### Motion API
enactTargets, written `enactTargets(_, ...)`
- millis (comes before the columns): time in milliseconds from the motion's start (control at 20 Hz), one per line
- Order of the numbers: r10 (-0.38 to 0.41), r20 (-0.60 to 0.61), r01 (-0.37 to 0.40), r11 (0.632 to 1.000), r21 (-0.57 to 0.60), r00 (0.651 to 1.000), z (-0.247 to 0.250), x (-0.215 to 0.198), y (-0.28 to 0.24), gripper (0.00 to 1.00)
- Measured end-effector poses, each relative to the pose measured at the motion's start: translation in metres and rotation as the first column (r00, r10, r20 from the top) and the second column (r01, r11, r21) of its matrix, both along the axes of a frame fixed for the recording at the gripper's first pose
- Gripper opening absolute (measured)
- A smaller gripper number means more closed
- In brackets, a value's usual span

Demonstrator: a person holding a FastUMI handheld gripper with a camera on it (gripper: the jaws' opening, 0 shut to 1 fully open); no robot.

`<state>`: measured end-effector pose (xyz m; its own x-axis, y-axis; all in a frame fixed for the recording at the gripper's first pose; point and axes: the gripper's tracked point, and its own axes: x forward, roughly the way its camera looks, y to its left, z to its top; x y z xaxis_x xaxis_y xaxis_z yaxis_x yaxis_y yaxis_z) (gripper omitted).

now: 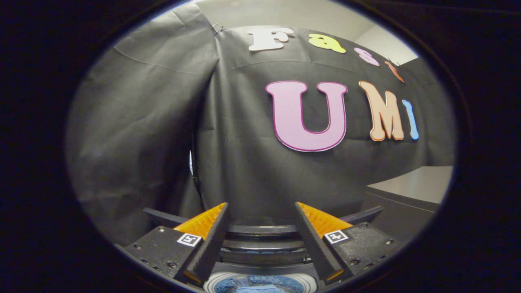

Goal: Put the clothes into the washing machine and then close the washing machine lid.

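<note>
My gripper (260,209) is open, its two fingers spread wide with nothing between them, held level and facing the booth's black cloth wall. Low down between the fingers I see the top of the washing machine (262,244), its dark raised lid and rear panel running across behind the fingertips. Under the gripper the round white rim of the tub opening (260,280) shows, with bluish cloth or drum inside (260,285); I cannot tell which.
A grey cabinet or table (411,191) stands to the right of the machine, its top about level with the fingertips. The black cloth wall hangs close behind the machine, with a fold and seam to the left of centre.
</note>
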<state>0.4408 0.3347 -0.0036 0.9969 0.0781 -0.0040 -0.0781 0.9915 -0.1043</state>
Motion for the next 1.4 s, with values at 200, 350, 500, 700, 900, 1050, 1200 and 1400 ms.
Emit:
enactTargets(200, 0.001, 0.010, -0.001, 1.000, 0.002, 1.000, -0.002, -0.002, -0.002, 0.94)
enactTargets(350, 0.003, 0.016, -0.003, 1.000, 0.004, 1.000, -0.002, -0.007, -0.002, 0.94)
enactTargets(500, 0.001, 0.012, -0.001, 1.000, 0.004, 1.000, -0.004, -0.005, -0.004, 0.94)
enactTargets(700, 0.003, 0.014, -0.003, 1.000, 0.001, 1.000, -0.006, -0.009, -0.004, 0.94)
enactTargets(900, 0.002, 0.014, -0.002, 1.000, 0.002, 1.000, -0.008, -0.010, -0.006, 0.94)
enactTargets(1050, 0.009, 0.017, -0.009, 1.000, 0.001, 1.000, -0.009, -0.014, -0.006, 0.95)
enactTargets(1200, 0.005, 0.019, -0.005, 1.000, 0.006, 1.000, -0.012, -0.013, -0.010, 0.96)
enactTargets(1400, -0.004, 0.013, 0.004, 1.000, 0.004, 1.000, -0.015, -0.016, -0.010, 0.96)
